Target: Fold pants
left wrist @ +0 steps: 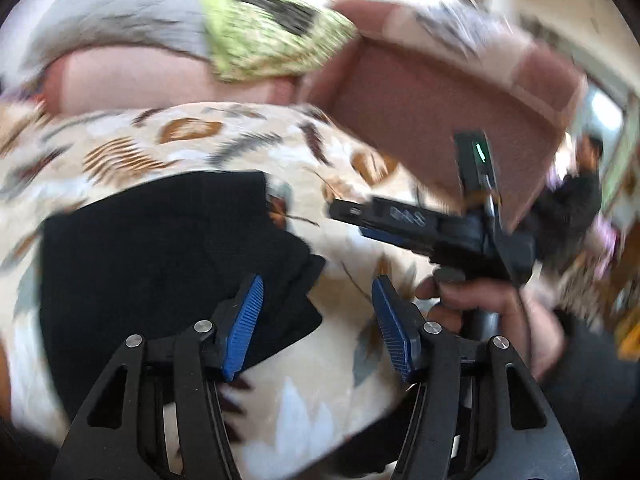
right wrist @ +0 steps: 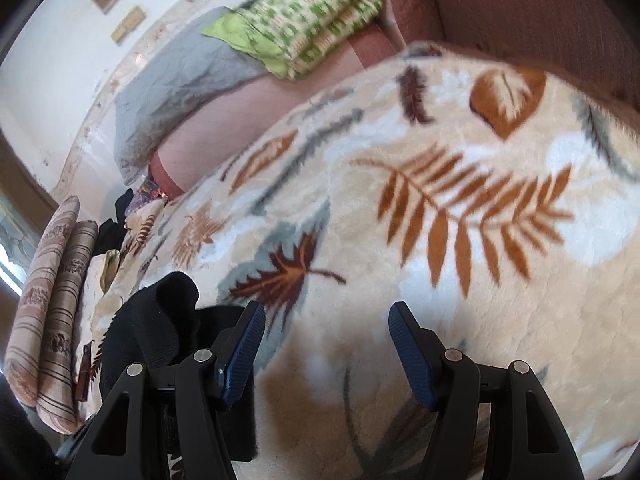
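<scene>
The black pants (left wrist: 160, 248) lie folded in a dark block on a cream blanket with a leaf print (left wrist: 192, 136). My left gripper (left wrist: 318, 320) hovers open at the folded pants' right edge. Its left blue pad (left wrist: 244, 320) is over the black cloth and its right pad is over bare blanket. Nothing is pinched. In the right wrist view a bunched end of the pants (right wrist: 160, 320) sits at the lower left, beside the left finger of my right gripper (right wrist: 328, 344). That gripper is open over the blanket (right wrist: 440, 200). A hand (left wrist: 472, 304) holds it at the right of the left wrist view.
A grey quilt (right wrist: 176, 80) and a green patterned cloth (right wrist: 304, 20) lie at the back against a pinkish-brown sofa (left wrist: 420, 120). Striped cushions (right wrist: 52, 300) stand at the blanket's left edge. A person in dark clothes (left wrist: 576, 196) is far off at the right.
</scene>
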A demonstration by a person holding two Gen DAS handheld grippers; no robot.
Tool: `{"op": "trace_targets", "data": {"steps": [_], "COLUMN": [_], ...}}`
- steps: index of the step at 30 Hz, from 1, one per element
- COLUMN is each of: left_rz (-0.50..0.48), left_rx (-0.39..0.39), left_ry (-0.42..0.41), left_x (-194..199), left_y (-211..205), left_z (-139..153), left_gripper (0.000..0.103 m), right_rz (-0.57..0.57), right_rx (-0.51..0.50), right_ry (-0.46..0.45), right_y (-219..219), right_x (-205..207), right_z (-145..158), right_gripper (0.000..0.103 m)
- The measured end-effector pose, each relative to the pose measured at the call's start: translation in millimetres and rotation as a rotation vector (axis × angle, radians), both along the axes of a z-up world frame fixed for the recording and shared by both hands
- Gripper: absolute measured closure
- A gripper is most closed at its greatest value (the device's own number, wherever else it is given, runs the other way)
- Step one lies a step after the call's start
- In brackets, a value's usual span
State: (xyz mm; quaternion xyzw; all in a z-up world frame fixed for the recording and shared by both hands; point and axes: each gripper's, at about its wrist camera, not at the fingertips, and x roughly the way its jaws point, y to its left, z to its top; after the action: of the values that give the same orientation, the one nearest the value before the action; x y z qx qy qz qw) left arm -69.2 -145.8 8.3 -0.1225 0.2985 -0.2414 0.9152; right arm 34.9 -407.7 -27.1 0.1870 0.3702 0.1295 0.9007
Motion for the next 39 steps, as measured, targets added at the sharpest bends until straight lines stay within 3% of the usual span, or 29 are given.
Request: {"op": "trace_targets", "data": {"steps": [4, 6, 7, 9, 11, 14, 18, 22, 25, 28, 30, 31, 35, 39], "left_rz": [0.239, 0.309, 0.338, 0.356, 0.359, 0.343, 0.341, 0.361, 0.350, 0.282, 0.289, 0.303, 0.298, 0.341], "left_rx": [-0.214, -0.332, -0.402, -0.474, -0.411, -0.308, -0.235, -0.188, -0.265, -0.341, -0.314, -0.322, -0.290, -0.343], "left_ry": [0.082, 0.142, 0.213, 0.314, 0.331, 0.324, 0.286, 0.131, 0.135, 0.326, 0.395, 0.365, 0.345, 0.286], "left_x": [-16, -15, -10, 1, 8, 15, 16, 23, 47, 88, 105, 106, 107, 89], "left_y": [77, 104, 116, 124, 114, 99, 102, 121, 138, 135, 130, 131, 130, 146], "left_z": [0, -11, -25, -47, -49, -46, -28, 12, 18, -19, -46, -52, -49, -36], "left_gripper": [0.047, 0.047, 0.047, 0.047, 0.047, 0.047, 0.047, 0.047, 0.047, 0.047, 0.048, 0.048, 0.048, 0.045], "right_rz": [0.130, 0.312, 0.415, 0.536, 0.586, 0.602, 0.603, 0.562, 0.632, 0.639, 0.600, 0.599, 0.580, 0.532], "right_rx": [-0.104, -0.137, -0.140, -0.141, -0.217, -0.306, -0.246, -0.213, -0.174, -0.197, -0.261, -0.279, -0.247, -0.107], "right_ry": [-0.226, -0.395, -0.452, -0.454, -0.360, -0.103, -0.154, -0.363, -0.455, -0.364, -0.189, -0.109, -0.144, -0.153], "right_y": [25, 53, 68, 90, 109, 119, 108, 100, 114, 133, 141, 145, 141, 115], "right_x": [-23, -47, -58, -64, -55, -30, -36, -53, -49, -18, 9, 17, 18, 11], "right_z": [36, 57, 63, 59, 39, -11, -1, 39, 60, 46, 11, -7, -15, 0], "right_gripper": [0.040, 0.040, 0.041, 0.043, 0.043, 0.043, 0.045, 0.045, 0.047, 0.051, 0.052, 0.052, 0.052, 0.052]}}
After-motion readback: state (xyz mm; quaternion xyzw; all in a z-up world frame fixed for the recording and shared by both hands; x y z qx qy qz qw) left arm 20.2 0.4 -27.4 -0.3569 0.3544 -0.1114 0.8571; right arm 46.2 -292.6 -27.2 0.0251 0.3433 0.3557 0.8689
